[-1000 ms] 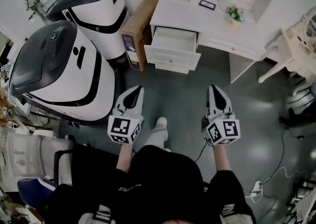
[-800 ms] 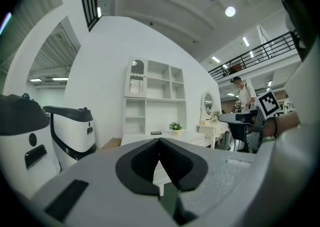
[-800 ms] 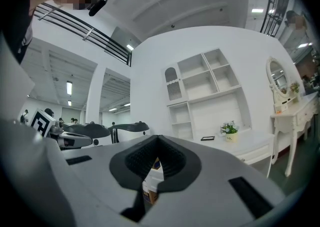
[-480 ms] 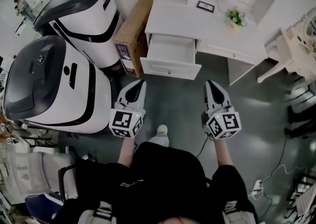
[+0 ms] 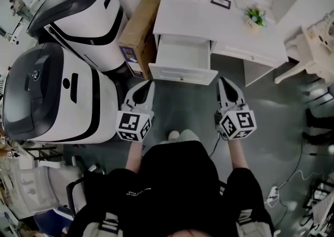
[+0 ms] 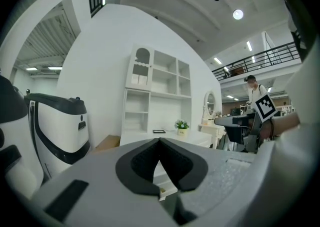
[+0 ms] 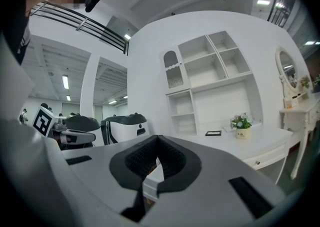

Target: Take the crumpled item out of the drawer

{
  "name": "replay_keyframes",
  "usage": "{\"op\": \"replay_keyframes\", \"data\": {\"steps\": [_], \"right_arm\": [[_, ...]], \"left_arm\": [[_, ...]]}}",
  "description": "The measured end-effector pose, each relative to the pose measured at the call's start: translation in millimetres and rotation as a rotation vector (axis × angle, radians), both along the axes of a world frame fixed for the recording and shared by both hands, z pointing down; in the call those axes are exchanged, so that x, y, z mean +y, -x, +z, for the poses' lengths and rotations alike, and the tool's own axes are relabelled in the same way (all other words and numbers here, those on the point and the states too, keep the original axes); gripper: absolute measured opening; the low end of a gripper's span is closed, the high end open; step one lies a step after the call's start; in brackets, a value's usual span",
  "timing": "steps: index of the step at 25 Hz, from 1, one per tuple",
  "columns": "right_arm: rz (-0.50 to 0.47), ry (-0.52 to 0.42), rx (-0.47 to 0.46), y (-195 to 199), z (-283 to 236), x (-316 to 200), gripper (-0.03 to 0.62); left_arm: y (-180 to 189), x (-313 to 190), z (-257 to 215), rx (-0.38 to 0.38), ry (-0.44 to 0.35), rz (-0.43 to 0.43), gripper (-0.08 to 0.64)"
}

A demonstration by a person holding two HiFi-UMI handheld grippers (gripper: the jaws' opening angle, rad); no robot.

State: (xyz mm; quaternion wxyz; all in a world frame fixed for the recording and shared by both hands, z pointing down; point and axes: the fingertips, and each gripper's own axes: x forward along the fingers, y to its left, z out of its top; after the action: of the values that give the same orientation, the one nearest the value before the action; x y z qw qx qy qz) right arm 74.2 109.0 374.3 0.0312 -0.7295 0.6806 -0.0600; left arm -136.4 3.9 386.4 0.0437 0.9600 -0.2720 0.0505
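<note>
The white desk (image 5: 182, 19) has one open drawer (image 5: 182, 56), pulled toward me; its inside looks white and I cannot make out a crumpled item in it. My left gripper (image 5: 148, 84) is shut and empty, its tip just short of the drawer's front panel at the left. Level with it, my right gripper (image 5: 225, 81) is also shut and empty, off the drawer's right corner. In the left gripper view the jaws (image 6: 160, 142) meet, with the drawer (image 6: 161, 185) showing below them. In the right gripper view the jaws (image 7: 158, 139) are likewise shut, the drawer (image 7: 152, 178) behind them.
Two large white-and-black machines (image 5: 57, 95) (image 5: 83, 14) stand to the left, with a cardboard box (image 5: 138, 32) between them and the desk. A picture frame (image 5: 220, 2) and a small potted plant (image 5: 254, 16) sit on the desk. White furniture (image 5: 313, 48) is at the right; cables (image 5: 292, 178) lie on the floor.
The person has stepped toward the desk; the open drawer now lies just ahead of both gripper tips. Both grippers stayed shut and side by side.
</note>
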Motion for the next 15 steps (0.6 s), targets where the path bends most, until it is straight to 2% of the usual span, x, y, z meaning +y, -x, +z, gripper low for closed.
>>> {"op": "replay_keyframes", "data": {"steps": [8,15], "right_arm": [[-0.011,0.042,0.0,-31,14,-41,-0.008],[-0.075,0.088,-0.029,-72,29,-111,-0.008]], "left_arm": [[-22,-35,21,-0.024,0.059,-0.017,-0.003],[-64,-87,34,-0.026,0.12,-0.061,-0.003]]}}
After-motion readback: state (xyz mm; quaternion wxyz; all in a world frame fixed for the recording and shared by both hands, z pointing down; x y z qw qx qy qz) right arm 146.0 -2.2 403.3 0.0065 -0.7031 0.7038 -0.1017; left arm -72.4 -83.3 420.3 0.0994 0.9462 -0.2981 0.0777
